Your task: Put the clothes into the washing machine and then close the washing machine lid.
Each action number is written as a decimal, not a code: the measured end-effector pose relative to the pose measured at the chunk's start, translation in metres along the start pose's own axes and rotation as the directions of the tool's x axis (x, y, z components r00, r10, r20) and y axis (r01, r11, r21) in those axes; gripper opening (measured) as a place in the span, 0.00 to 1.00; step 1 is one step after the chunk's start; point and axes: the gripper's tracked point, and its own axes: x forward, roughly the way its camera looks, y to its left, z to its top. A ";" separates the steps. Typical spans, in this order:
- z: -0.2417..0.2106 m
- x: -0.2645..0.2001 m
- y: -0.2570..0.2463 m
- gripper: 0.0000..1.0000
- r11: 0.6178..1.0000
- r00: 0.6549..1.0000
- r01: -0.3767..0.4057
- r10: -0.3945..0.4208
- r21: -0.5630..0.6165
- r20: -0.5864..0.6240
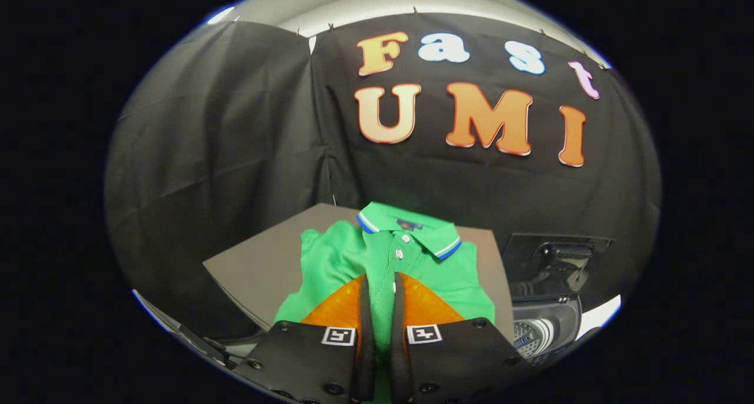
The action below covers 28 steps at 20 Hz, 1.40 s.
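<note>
Lying flat on the grey table (253, 268), a green polo shirt (424, 274) is seen with its long axis running from the gripper (381, 289) toward 12 o'clock, collar pointing away. The gripper's fingers (362, 321) are drawn close together (only a narrow gap remains), pinching the shirt's placket fabric between them. The washing machine (545, 327), lid (554, 257) raised, stands at 3 o'clock beside the table.

The polo shirt (386, 260) is soft green knit cloth; the claw (381, 286) pinches it with orange fingers (339, 310), black rubbery pads; the desk (259, 265) looks matt grey-brown; the washing machine (545, 327) is glossy dark plastic.
</note>
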 end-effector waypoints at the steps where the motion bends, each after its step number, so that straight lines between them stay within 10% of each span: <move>1: 0.010 -0.006 -0.003 0.18 1.000 0.999 0.001 -0.001 0.014 0.034; 16: 0.058 -0.079 -0.208 0.18 0.983 0.968 0.103 -0.134 0.150 0.212; 28: -0.071 -0.043 -0.381 0.18 0.986 0.994 0.105 -0.102 0.133 -0.030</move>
